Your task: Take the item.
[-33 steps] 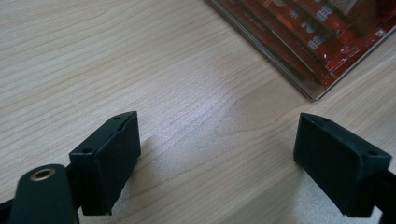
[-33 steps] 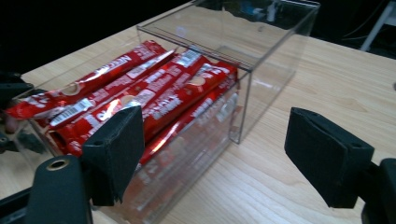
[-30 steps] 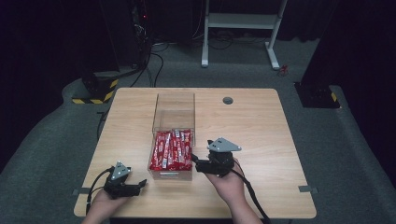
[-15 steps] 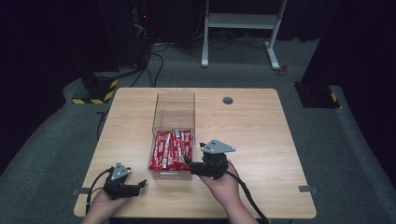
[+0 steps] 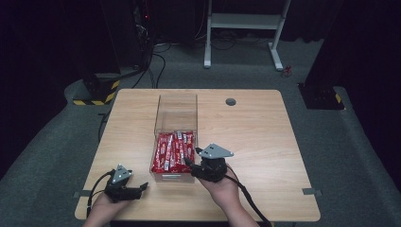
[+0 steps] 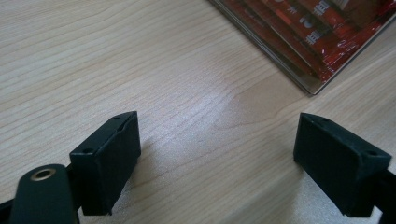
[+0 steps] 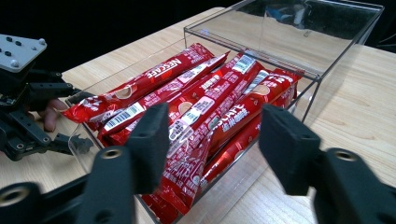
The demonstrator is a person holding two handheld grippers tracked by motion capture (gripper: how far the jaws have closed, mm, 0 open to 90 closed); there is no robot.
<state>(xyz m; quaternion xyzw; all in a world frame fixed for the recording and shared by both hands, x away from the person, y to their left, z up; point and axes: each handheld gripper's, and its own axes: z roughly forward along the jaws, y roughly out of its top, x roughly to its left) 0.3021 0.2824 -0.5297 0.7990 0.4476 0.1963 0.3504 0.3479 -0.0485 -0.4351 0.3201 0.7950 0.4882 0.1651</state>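
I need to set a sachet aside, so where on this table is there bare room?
The table is bare right of the clear box, and on its left strip. It is crowded at the box's near end, around the right gripper.

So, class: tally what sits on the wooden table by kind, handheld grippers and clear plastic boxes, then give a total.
Handheld black two-jaw grippers: 2, left and right
Clear rectangular plastic boxes holding red sachets: 1
Total: 3

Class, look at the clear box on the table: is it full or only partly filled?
Partly filled. The red packets lie in the near half of the clear box; its far half shows bare bottom in the high view.
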